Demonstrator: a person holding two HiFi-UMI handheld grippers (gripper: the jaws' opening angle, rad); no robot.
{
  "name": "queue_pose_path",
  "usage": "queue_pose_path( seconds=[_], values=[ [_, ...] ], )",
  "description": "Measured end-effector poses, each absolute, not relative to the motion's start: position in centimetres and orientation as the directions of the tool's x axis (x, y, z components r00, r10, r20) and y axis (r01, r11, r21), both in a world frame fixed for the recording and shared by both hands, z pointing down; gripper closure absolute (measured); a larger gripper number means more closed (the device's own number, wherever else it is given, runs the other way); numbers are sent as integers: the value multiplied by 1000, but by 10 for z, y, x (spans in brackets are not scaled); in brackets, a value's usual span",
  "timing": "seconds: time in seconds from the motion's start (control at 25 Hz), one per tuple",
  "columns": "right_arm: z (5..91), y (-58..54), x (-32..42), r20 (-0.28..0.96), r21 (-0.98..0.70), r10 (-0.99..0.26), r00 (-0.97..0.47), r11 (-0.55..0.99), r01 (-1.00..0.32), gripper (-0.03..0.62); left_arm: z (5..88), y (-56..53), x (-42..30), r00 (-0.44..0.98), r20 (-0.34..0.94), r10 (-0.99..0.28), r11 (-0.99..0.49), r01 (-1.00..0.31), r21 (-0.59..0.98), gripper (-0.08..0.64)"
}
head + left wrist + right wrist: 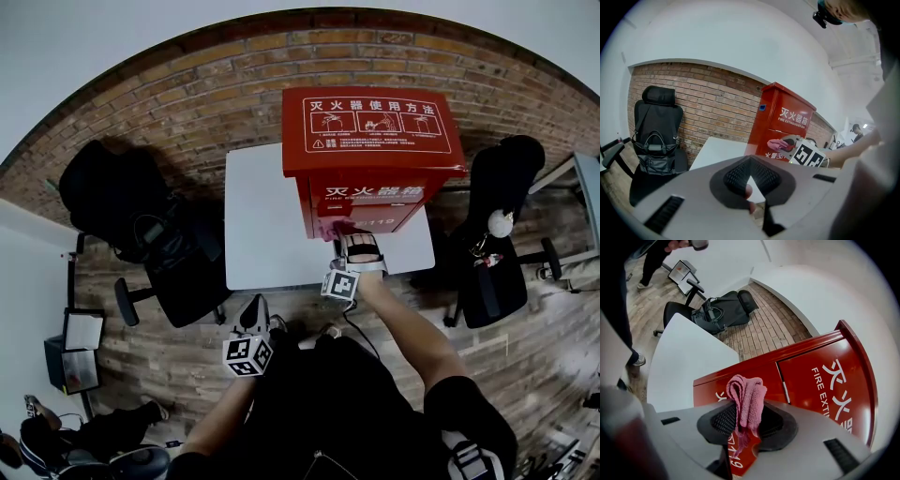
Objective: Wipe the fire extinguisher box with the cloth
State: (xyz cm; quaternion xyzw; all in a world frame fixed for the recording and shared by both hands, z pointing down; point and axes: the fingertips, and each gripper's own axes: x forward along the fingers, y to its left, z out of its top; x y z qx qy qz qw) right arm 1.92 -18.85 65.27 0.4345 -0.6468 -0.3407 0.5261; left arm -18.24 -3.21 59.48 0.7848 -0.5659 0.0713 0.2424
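Right tongs clamped on pink cloth, right at front of red fire extinguisher box on far right of white worktop. Actual contact hard to make out. Left tongs closed, empty, off worktop's near edge.

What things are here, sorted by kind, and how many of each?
Fire extinguisher box: 1
Pink cloth: 1
White table: 1
Black office chairs: 2
Grippers: 2
Total: 7
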Motion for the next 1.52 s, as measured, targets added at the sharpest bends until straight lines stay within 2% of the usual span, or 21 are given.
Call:
queue_pose_path(
  seconds=[1.52],
  values=[
    [543, -189, 21, 203, 956, -977, -69, 212, -203, 480, 589, -36, -185, 367, 360, -858, -261, -914, 310, 541]
  ],
)
